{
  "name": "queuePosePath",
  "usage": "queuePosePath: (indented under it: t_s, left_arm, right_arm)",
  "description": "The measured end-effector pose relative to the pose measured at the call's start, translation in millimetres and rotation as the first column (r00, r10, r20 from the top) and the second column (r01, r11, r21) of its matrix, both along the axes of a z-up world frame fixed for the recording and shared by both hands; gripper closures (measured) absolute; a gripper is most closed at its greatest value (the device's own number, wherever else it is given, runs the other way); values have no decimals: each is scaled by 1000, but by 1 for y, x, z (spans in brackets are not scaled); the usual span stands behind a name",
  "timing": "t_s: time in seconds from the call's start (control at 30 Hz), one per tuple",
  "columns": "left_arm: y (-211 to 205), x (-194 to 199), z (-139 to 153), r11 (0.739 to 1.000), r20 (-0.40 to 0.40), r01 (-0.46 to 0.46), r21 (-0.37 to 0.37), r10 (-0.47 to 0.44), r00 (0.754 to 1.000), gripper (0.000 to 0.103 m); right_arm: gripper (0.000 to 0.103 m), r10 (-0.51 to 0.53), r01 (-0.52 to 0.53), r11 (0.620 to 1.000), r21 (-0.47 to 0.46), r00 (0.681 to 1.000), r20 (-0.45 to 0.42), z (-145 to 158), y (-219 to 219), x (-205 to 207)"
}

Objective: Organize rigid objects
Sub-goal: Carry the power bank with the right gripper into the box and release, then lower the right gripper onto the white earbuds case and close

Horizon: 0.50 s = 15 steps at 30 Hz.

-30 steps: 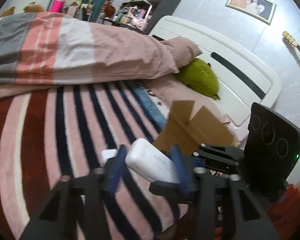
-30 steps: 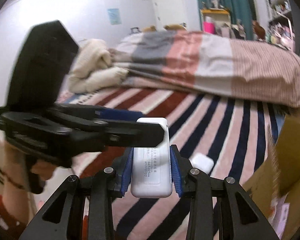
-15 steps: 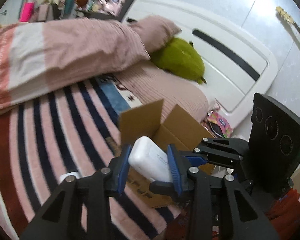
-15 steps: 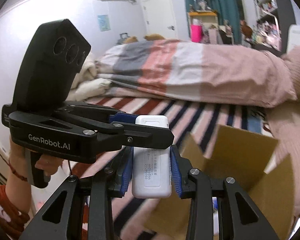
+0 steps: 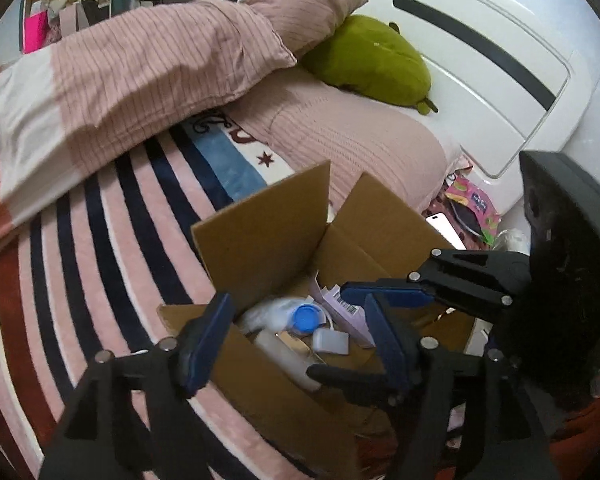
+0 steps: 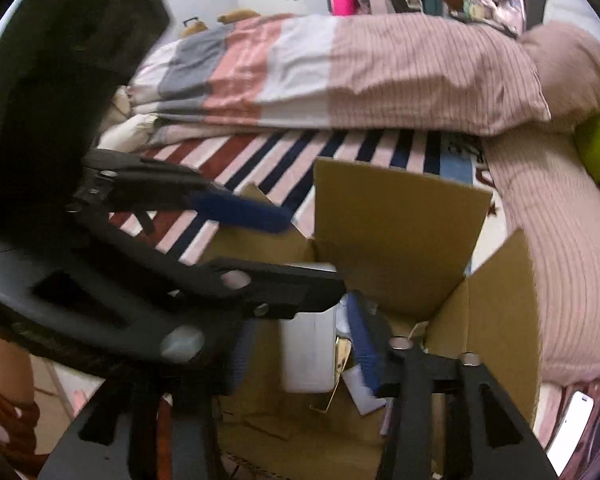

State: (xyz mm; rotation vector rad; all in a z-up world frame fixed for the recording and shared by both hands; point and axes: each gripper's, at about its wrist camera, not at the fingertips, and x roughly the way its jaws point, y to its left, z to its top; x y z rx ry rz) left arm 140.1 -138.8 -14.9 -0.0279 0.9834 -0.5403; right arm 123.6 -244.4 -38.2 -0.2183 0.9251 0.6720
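Note:
An open cardboard box (image 5: 260, 236) stands on the striped bedspread; it also shows in the right wrist view (image 6: 396, 232). Inside lie a blue-capped bottle (image 5: 304, 318), a small white block (image 5: 331, 341), a lilac packet (image 5: 342, 308) and a long white piece (image 5: 284, 354). My left gripper (image 5: 300, 344) is open and empty over the box. My right gripper (image 6: 304, 352) is open; a white flat power bank (image 6: 308, 356), blurred, sits between its blue pads over the box, free of them. The left gripper body (image 6: 140, 272) crosses the right view.
A folded striped quilt (image 5: 132, 76), a pink pillow (image 5: 364, 152) and a green plush (image 5: 372, 60) lie behind the box. A white headboard (image 5: 500, 64) is at the right. A phone (image 5: 446, 230) and a colourful pouch (image 5: 474, 212) lie beside the bed.
Both grippers moved over the box and opened. The white object is gone from the left gripper. The white power bank is released from the right pads.

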Motion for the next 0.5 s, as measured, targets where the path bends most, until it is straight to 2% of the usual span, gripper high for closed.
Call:
queuePosePath:
  t_s: [0.23,0.37,0.5]
  left_arm:
    - [38,-21,23,998,83,-63,0,63,995,34]
    - [77,-42,37,992,136,-129,-12,129,982,33]
    - [119,-62,39,979,179,-205,-6,203,963,26]
  right_arm:
    - [54,19,-19,1000,-4,998,59,14,11,-15]
    - [54,77,-80,997,21,991,108,28,41,-32]
    - [54,165,-171,984,44,980,113,30,84,-49]
